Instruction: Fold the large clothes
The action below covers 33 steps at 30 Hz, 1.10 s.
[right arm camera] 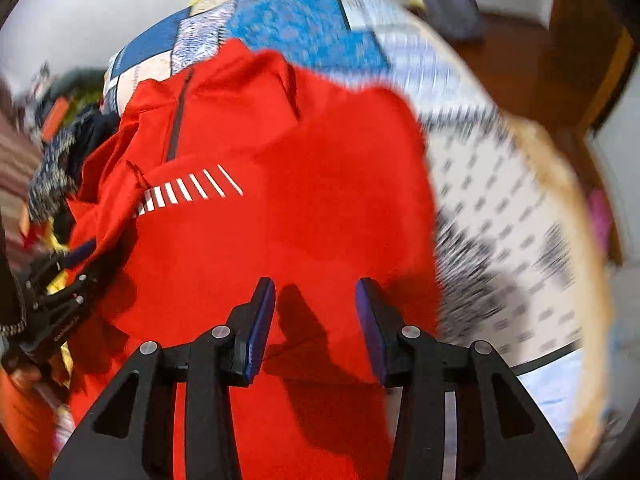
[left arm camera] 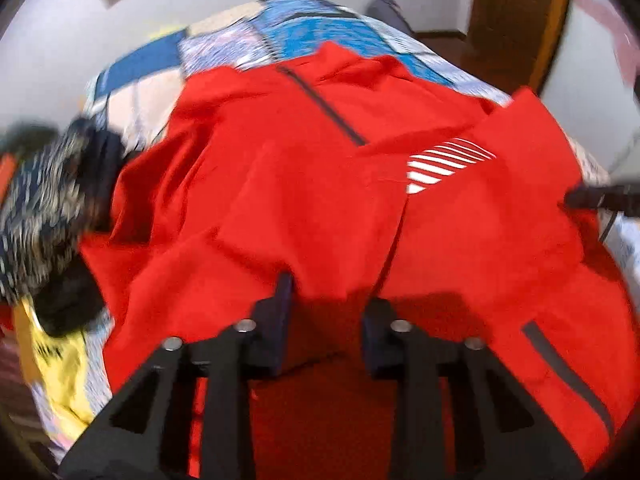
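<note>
Lying beneath both tongs (spread): red jacket [left arm camera: 280, 184]

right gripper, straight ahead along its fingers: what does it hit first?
Most likely the red jacket. The right gripper stands open, nothing between its fingers, pointing steeply down at the red fabric spread over the patterned bedspread. Depth is unclear in the blur.

Red jacket [left arm camera: 288, 184], white-striped logo [left arm camera: 448, 164], dark zipper [left arm camera: 324, 106]; blue-white patchwork bedspread [right arm camera: 304, 24]; yellow garment [left arm camera: 60, 376].

Motion blur smears the patterned bedcover [right arm camera: 500, 208] and clothes pile [left arm camera: 44, 208].
</note>
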### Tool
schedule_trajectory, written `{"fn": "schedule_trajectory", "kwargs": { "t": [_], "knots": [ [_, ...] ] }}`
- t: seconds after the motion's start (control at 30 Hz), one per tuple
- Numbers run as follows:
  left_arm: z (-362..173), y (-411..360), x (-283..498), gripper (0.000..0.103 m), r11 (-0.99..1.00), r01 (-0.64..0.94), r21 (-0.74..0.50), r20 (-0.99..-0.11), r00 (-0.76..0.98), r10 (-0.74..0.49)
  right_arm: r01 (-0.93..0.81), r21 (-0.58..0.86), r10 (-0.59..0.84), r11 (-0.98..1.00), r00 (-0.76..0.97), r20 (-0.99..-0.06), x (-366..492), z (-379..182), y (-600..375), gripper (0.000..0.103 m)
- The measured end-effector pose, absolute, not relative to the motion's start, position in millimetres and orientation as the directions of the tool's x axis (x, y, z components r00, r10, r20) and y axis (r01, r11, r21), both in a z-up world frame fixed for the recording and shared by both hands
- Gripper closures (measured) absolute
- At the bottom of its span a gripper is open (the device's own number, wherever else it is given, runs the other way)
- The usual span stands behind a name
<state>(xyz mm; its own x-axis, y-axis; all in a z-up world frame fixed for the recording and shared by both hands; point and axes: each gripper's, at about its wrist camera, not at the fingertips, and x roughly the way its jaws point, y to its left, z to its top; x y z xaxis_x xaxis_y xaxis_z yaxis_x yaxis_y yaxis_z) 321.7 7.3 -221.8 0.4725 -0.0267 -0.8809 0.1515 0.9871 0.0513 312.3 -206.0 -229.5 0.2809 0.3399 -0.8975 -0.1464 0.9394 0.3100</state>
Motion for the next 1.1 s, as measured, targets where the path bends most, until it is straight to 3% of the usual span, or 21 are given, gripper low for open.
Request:
{"fn": "schedule_trajectory", "kwargs": {
  "t": [0.2, 0.4, 0.63, 0.73, 1.1],
  "knots": [
    [-226, 65, 304, 0.072, 0.971, 0.068, -0.229, -0.88, 0.412, -0.237, -0.192, 0.259, 0.308, 0.946, 0.296, -0.904, 306, -241, -185, 0.065],
    [-235, 88, 302, 0.072, 0.915, -0.072, -0.398, -0.842, 0.425, -0.333, -0.225, 0.191, 0.26, 0.956, 0.335, -0.906, 302, -240, -176, 0.064],
    [-218, 78, 315, 0.074, 0.946, -0.085, -0.313, -0.839, 0.492, -0.233, -0.222, 0.196, 0.263, 0.955, 0.332, -0.906, 299, -241, -184, 0.064],
    [-210, 81, 323, 0.092, 0.958, -0.097, -0.27, -0.832, 0.524, -0.182, -0.229, 0.181, 0.252, 0.956, 0.336, -0.908, 297, -241, -182, 0.064],
    [-159, 113, 288, 0.1, 0.974, -0.065, -0.215, -0.745, 0.656, -0.12, -0.245, 0.162, 0.241, 0.956, 0.339, -0.909, 298, -224, -178, 0.064]
  ]
}}
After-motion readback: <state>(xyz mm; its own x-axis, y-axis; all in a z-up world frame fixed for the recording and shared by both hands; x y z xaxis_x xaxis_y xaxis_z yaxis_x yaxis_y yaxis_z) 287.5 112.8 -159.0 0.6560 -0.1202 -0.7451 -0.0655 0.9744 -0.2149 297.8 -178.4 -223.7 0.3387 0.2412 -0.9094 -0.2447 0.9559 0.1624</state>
